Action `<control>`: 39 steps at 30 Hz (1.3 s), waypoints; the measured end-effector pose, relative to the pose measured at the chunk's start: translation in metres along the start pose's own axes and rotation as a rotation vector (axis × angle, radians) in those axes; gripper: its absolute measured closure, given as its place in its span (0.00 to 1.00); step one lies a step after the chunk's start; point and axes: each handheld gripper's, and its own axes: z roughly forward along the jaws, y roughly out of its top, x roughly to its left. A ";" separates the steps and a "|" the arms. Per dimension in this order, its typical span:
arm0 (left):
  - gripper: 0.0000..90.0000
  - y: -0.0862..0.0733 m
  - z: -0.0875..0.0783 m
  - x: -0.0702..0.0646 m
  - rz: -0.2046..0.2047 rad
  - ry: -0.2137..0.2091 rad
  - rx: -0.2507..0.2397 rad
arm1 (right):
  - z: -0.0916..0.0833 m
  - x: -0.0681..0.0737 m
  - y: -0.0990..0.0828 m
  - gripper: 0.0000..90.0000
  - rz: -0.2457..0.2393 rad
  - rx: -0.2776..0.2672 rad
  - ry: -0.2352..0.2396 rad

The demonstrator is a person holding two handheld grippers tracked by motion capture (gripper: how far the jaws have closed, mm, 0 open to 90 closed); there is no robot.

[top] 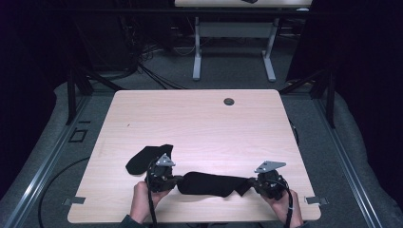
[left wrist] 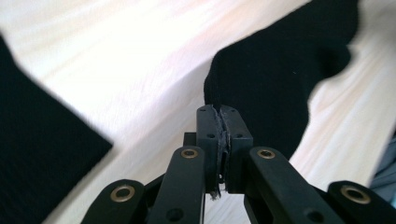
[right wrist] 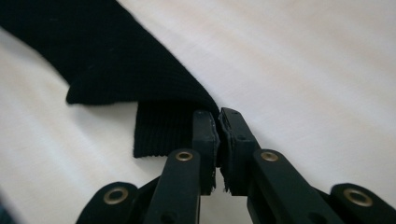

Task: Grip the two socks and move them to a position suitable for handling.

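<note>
A black sock [top: 209, 184] lies stretched along the front of the wooden table [top: 199, 123], held at both ends. My left gripper [top: 177, 179] is shut on its left end; in the left gripper view the jaws [left wrist: 219, 114] pinch the edge of the sock [left wrist: 275, 79]. My right gripper [top: 252, 183] is shut on the right end, where the jaws [right wrist: 218, 116] clamp the sock [right wrist: 93, 51] beside its ribbed cuff [right wrist: 159, 130]. A second black sock [top: 145, 159] lies flat just behind the left gripper, and it also appears in the left gripper view [left wrist: 37, 140].
A small round grommet hole [top: 229, 101] sits near the table's far edge. Bare wood spreads across the middle and back of the table. Another table's legs [top: 233, 61] stand on the grey floor beyond, with cables around them.
</note>
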 end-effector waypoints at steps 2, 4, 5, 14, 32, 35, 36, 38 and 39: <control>0.97 0.008 -0.004 -0.001 0.002 -0.012 -0.022 | -0.007 -0.001 0.009 0.95 -0.083 -0.041 -0.120; 0.97 0.015 -0.007 -0.003 0.003 -0.017 -0.026 | -0.013 -0.001 0.016 0.95 -0.140 -0.095 -0.204; 0.97 0.016 -0.005 -0.003 -0.004 -0.019 -0.017 | -0.015 -0.001 0.018 0.95 -0.192 -0.153 -0.251; 0.77 -0.015 0.017 0.015 -0.085 -0.024 0.108 | 0.002 0.003 -0.009 0.79 -0.229 0.019 0.009; 0.25 -0.003 0.030 -0.006 0.062 0.260 0.038 | 0.014 -0.017 -0.005 0.28 0.057 0.038 0.019; 0.25 -0.005 0.040 -0.009 0.078 0.276 0.062 | 0.028 -0.013 -0.004 0.20 0.057 0.067 -0.009; 0.25 -0.006 0.043 -0.009 0.082 0.273 0.073 | 0.031 -0.013 -0.003 0.18 0.056 0.066 -0.007; 0.25 -0.009 0.046 -0.010 0.086 0.286 0.082 | 0.033 -0.012 -0.002 0.17 0.053 0.067 -0.003; 0.25 -0.009 0.045 -0.009 0.087 0.283 0.080 | 0.034 -0.012 -0.002 0.16 0.057 0.060 -0.004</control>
